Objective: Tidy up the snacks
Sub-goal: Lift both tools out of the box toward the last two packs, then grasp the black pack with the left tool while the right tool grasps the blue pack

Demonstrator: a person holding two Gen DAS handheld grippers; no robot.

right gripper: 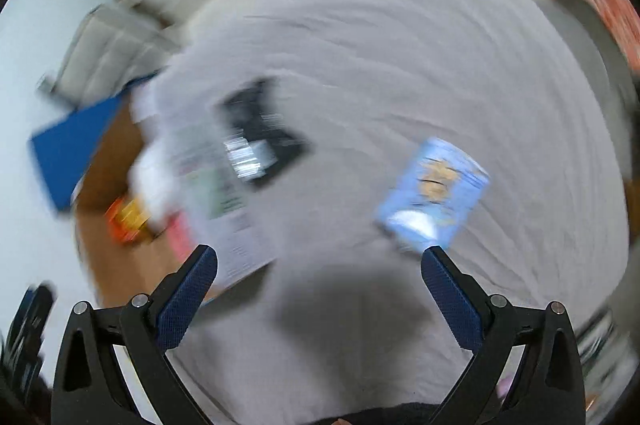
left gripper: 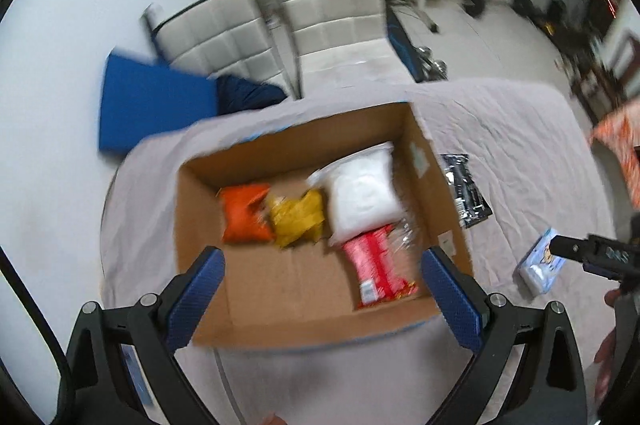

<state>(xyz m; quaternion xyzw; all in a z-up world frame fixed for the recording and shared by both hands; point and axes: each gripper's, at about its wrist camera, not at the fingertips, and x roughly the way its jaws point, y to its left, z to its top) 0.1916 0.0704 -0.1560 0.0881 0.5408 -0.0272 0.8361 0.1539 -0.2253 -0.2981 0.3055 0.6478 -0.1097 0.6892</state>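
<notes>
An open cardboard box sits on a grey cloth-covered table. Inside lie an orange bag, a yellow bag, a white bag and a red packet. My left gripper hovers open over the box's near side, nothing between its fingers. A black packet and a light blue snack box lie on the cloth right of the box. My right gripper is open and empty above the cloth, with the light blue box just beyond its right finger and the black packet further off. This view is blurred.
A blue cushion and pale padded seats stand behind the table. Gym equipment fills the far floor. An orange patterned object is at the right edge. Bare cloth spreads beyond the snacks.
</notes>
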